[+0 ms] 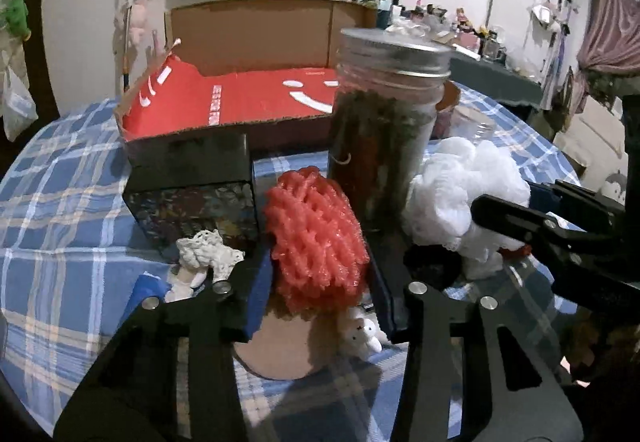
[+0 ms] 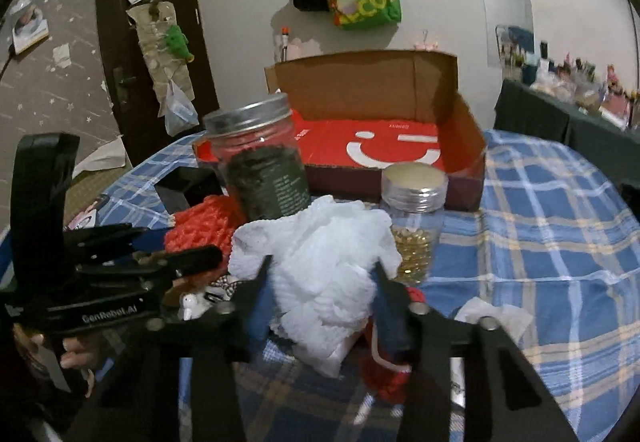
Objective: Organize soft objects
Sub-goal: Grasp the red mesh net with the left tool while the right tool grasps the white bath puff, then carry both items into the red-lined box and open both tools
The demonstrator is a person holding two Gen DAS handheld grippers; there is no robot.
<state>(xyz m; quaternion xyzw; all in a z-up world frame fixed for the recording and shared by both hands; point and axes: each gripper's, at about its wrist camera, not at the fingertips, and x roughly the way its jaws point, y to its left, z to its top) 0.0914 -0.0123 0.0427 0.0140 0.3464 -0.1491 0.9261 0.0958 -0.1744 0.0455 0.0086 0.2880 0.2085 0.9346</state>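
A red foam net (image 1: 316,238) sits between the fingers of my left gripper (image 1: 318,282), which are closed against its sides. A white mesh puff (image 1: 460,194) lies to its right; in the right wrist view the puff (image 2: 324,262) sits between the fingers of my right gripper (image 2: 320,294), which press on it. The red net (image 2: 200,226) and the left gripper (image 2: 192,260) show at the left there. An open cardboard box with a red floor (image 1: 256,102) (image 2: 380,146) stands behind. A small white plush (image 1: 364,334) lies under the net.
A tall jar with dark contents (image 1: 380,130) (image 2: 264,170) stands just behind both soft things. A small jar of yellow capsules (image 2: 414,218) stands right of the puff. A black box (image 1: 192,186) is at the left, with a white knitted piece (image 1: 208,250). A red knit item (image 2: 384,366) lies below the puff.
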